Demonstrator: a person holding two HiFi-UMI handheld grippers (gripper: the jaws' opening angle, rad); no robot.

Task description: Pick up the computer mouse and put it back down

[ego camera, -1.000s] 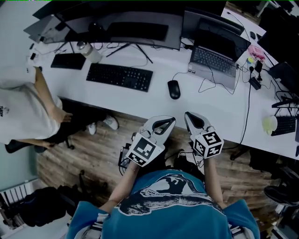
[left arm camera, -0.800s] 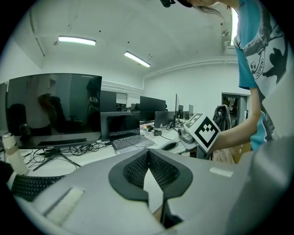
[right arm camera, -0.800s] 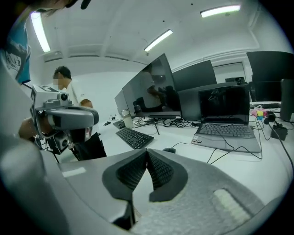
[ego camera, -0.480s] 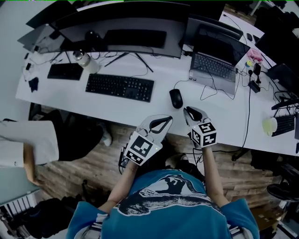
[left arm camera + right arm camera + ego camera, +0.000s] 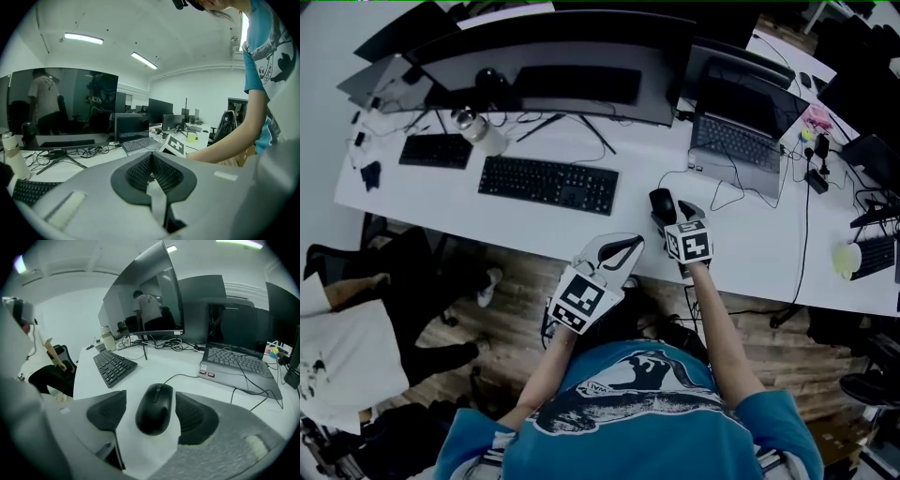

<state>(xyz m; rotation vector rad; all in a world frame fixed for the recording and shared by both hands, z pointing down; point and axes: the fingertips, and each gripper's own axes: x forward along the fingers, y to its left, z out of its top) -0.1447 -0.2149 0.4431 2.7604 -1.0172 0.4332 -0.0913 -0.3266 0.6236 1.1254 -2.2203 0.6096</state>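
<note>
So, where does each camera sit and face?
Head view: on the person's head, facing steeply down at the desk; blue shirt, left hand-held gripper, right hand-held gripper show.
Left gripper view: on that gripper, facing across the desk toward the laptop; its shut jaws, the person's right arm.
Right gripper view: on that gripper, facing down; opening jaws flank the mouse.
Shared: all three show the laptop.

Counter (image 5: 581,223): white and long.
Keyboard (image 5: 548,184): black, lay near the counter's middle.
Computer mouse (image 5: 660,200): black, rested at the keyboard's 3 o'clock.
Laptop (image 5: 739,141): open, at the mouse's 1 o'clock.
Bottle (image 5: 478,131): at the keyboard's 10 o'clock.
</note>
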